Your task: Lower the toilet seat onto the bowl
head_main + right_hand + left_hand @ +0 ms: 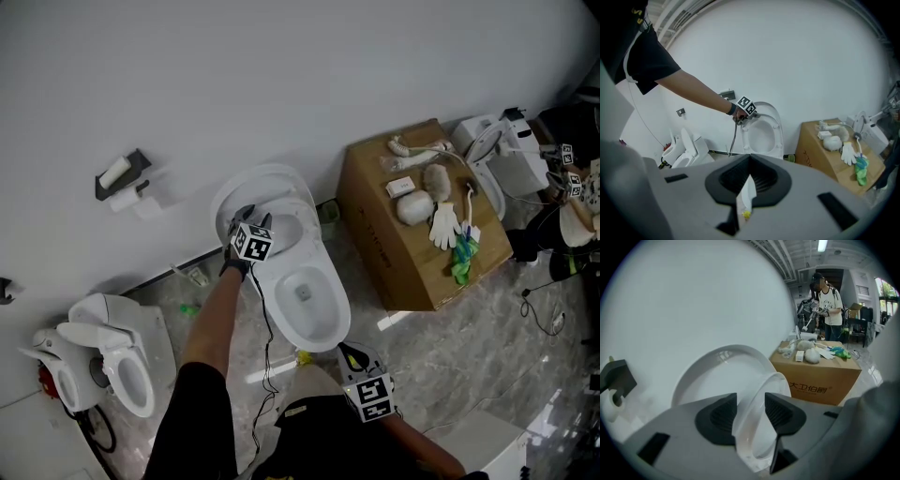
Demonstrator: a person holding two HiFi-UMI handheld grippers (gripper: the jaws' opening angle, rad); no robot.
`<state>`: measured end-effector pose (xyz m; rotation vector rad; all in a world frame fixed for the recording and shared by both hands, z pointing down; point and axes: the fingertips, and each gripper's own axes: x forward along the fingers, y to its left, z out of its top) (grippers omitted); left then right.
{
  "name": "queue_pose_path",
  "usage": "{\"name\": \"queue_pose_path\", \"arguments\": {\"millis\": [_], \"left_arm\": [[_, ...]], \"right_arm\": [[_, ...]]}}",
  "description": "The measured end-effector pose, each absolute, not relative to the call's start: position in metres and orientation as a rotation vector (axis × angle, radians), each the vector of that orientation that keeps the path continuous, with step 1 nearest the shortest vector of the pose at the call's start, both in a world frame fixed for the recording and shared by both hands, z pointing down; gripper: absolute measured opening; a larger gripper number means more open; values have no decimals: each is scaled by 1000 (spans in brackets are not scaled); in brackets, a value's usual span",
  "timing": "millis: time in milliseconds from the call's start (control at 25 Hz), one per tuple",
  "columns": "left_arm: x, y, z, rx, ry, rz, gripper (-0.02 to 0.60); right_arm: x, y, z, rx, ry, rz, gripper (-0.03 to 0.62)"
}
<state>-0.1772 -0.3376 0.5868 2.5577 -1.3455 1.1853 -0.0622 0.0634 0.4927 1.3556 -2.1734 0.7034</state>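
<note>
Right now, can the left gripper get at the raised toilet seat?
Probably yes: the left gripper has the rim of the toilet seat between its jaws, and nothing seems to block it.

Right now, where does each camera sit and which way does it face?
Head view: on the person's head, looking steeply down at the toilet; the left arm, left tool and right tool show.
Left gripper view: on the left tool, facing the wall; its jaws on the raised toilet seat.
Right gripper view: on the right tool, held back, facing the toilet; the left arm shows.
All three share the cardboard box.
</note>
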Motion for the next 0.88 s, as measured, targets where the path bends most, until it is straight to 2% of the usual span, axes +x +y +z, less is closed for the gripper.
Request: {"name": "queue_pose_path", "arguments": {"millis": [200, 280, 480, 880], "left_arm": [[-185, -344, 590, 2537, -1370, 1274, 170], [-186, -345, 591, 2536, -1375, 1315, 130], [-185, -344, 592, 2628, -1312, 1517, 94], [-181, -333, 593, 2673, -1193, 1530, 87]], "right_arm": [[-62, 63, 494, 1365, -2164, 709, -6], [-60, 62, 493, 1371, -2162, 710, -6], [-60, 59, 494, 1385, -2159, 718, -5], [-56, 59, 496, 1364, -2161, 705, -5]]}}
